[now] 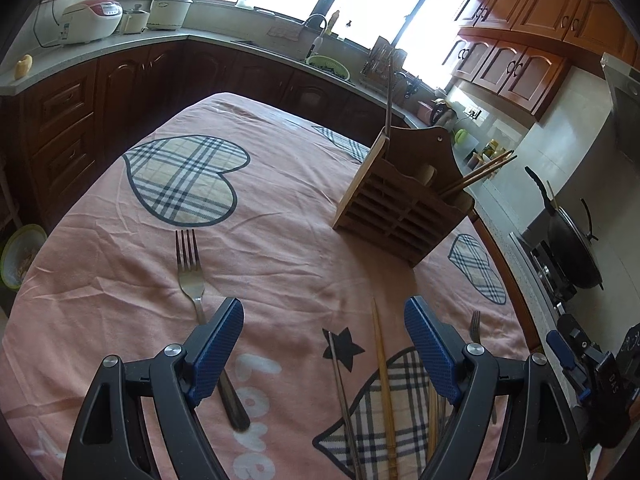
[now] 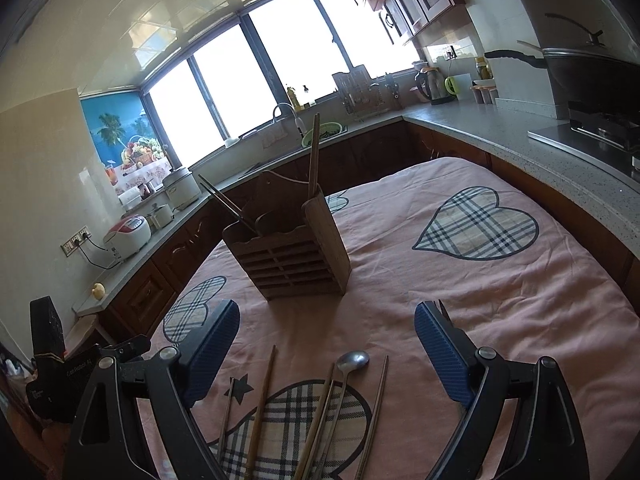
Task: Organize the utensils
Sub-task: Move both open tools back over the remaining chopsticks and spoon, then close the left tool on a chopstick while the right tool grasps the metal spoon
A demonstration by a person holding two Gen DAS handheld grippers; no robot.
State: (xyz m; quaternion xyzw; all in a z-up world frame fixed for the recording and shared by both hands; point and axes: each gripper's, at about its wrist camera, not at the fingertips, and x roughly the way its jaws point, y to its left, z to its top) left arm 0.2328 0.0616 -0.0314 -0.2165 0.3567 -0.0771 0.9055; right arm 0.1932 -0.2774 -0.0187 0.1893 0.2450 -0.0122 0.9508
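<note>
- The word "Love" (image 1: 256, 408) is printed in pale letters on the pink tablecloth (image 1: 280, 248), beside a small black star (image 1: 344, 346); plaid hearts are scattered over the cloth.
- "DH5" can be made out on the dark body of the right gripper where it shows at the right edge of the left wrist view; the small white print on the left gripper's body, seen in the right wrist view, is too blurred to be read.
- A slatted wooden utensil holder (image 1: 404, 208) is set upright on the cloth, well beyond both grippers. Two pairs of chopsticks are held in it — one pair (image 1: 478, 176) leaning out of one end compartment, another (image 2: 314, 156) standing nearly upright at the other end.
- A green basin (image 2: 324, 130) with dark contents is seen at the sink on the far counter.
- The left gripper (image 1: 324, 344) is held wide open, nothing between its fingers; a steel fork (image 1: 192, 276) lies on the cloth, its handle passing under the left finger.
- The right gripper (image 2: 326, 344) is likewise spread open and empty. Between its fingers, on the cloth, loose chopsticks (image 2: 262, 404) and a metal spoon (image 2: 352, 360) lie together over a plaid heart.
- A second fork (image 1: 475, 326) lies just beyond the left gripper's right finger.
</note>
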